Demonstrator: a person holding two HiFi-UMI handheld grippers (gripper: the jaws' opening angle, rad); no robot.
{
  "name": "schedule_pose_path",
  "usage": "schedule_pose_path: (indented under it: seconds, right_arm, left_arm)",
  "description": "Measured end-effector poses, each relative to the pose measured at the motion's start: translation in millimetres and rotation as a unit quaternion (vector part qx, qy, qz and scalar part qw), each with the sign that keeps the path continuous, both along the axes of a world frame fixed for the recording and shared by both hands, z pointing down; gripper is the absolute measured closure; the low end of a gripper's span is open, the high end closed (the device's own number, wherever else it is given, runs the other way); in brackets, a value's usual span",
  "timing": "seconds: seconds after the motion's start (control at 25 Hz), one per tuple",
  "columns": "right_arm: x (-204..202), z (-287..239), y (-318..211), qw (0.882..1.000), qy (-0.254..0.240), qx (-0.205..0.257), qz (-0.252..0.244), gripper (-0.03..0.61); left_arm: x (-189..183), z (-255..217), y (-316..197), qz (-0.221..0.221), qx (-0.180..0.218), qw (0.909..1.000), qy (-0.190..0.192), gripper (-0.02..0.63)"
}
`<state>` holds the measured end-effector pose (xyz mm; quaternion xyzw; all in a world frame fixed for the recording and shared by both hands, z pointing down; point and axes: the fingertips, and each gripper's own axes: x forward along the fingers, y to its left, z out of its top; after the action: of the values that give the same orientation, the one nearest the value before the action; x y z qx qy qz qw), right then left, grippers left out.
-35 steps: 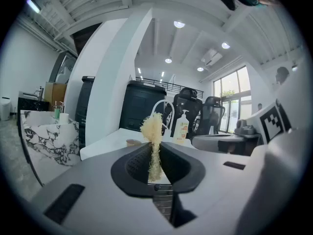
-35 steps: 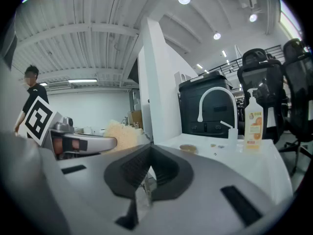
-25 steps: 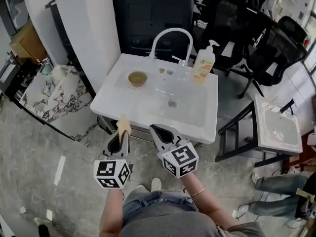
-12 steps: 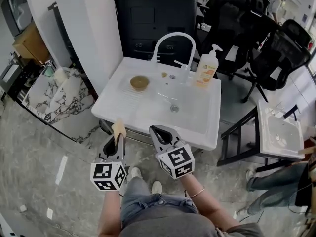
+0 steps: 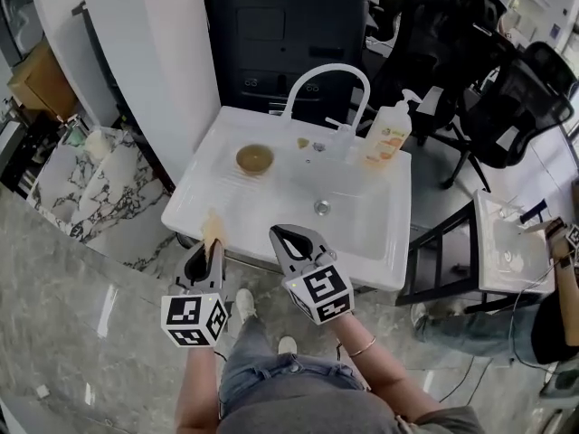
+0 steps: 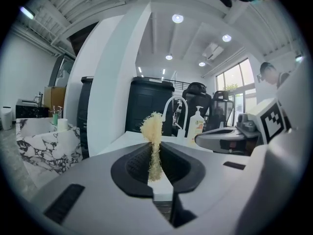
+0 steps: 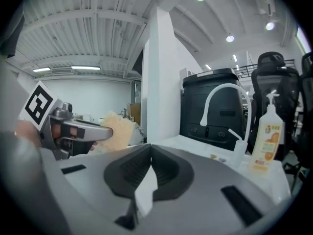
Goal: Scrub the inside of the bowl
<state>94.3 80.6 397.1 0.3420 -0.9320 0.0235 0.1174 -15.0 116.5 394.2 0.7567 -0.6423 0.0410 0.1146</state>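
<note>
A brown bowl [image 5: 254,159] sits on the left drainer part of the white sink [image 5: 362,242], beside the basin. My left gripper [image 5: 211,246] is shut on a yellow scrub pad [image 5: 213,226] that sticks up between its jaws; the left gripper view shows the scrub pad [image 6: 152,131] pinched upright. My right gripper [image 5: 284,234] is shut with nothing in it, its jaws meeting at the tips in the right gripper view [image 7: 149,148]. Both grippers hang in front of the sink's near edge, short of the bowl.
An arched white faucet [image 5: 327,84] and an orange soap bottle [image 5: 386,141] stand at the sink's back. A dark cabinet [image 5: 289,34] and white pillar [image 5: 172,52] lie behind, office chairs [image 5: 488,89] at back right, a second white sink [image 5: 511,238] right, a marbled block [image 5: 90,174] left.
The sink has come a little closer in the head view, and both grippers sit nearer its front edge. The left gripper still holds the pad; the right stays shut.
</note>
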Motion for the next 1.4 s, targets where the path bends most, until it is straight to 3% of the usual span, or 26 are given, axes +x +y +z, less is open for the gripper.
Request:
schedule_pose_path:
  seconds: [0.64,1.04,1.4]
  right_arm:
    - [-77,26,-126,0.997,0.068,-0.010,0.043,0.568]
    - [-87,34,-170,0.990,0.116,-0.016,0.078,0.566]
    - [-91,67,-182,0.979,0.194,-0.029,0.059,0.566]
  left_arm:
    - [-91,16,-137,0.047,-0.020,0.9984,0.024,0.568]
    - [-106,28,-182,0.090,-0.036,0.9945,0.039,0.568]
    - [-103,45,-195,0.105,-0.057,0.9917,0.048,0.568]
